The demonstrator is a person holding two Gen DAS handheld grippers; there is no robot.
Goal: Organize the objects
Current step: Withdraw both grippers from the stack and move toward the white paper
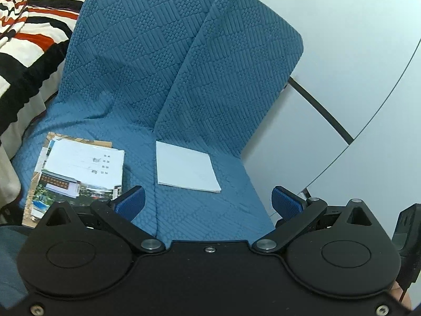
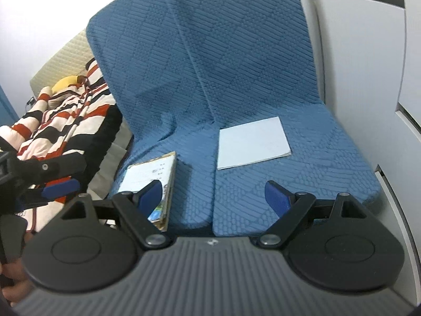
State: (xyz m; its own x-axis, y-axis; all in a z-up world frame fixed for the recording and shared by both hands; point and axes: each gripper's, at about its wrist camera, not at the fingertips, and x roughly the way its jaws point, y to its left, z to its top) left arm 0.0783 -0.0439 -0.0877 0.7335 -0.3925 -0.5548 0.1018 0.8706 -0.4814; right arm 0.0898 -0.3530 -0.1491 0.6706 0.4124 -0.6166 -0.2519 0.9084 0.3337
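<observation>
Left wrist view looks down on a blue quilted sofa [image 1: 200, 210] with two paper items lying on its seat: a stack of booklets [image 1: 79, 171] on the left cushion and a single white sheet [image 1: 186, 168] on the right cushion, well apart across the seam. The left claw [image 1: 209, 201] stands wide with nothing between its blue pads, hanging above the seat front. Right wrist view shows the right claw [image 2: 213, 197] equally wide and empty, with the stack [image 2: 155, 179] just behind its left finger and the sheet [image 2: 252, 144] farther back. A striped blanket [image 2: 65, 121] lies on the bed beside the sofa.

Judging by this, the step in hand is the approach; nothing is grasped yet. The next move likely calls for lowering one claw to the sheet's near edge and pinching thin paper off soft fabric, then carrying it to the stack.
</observation>
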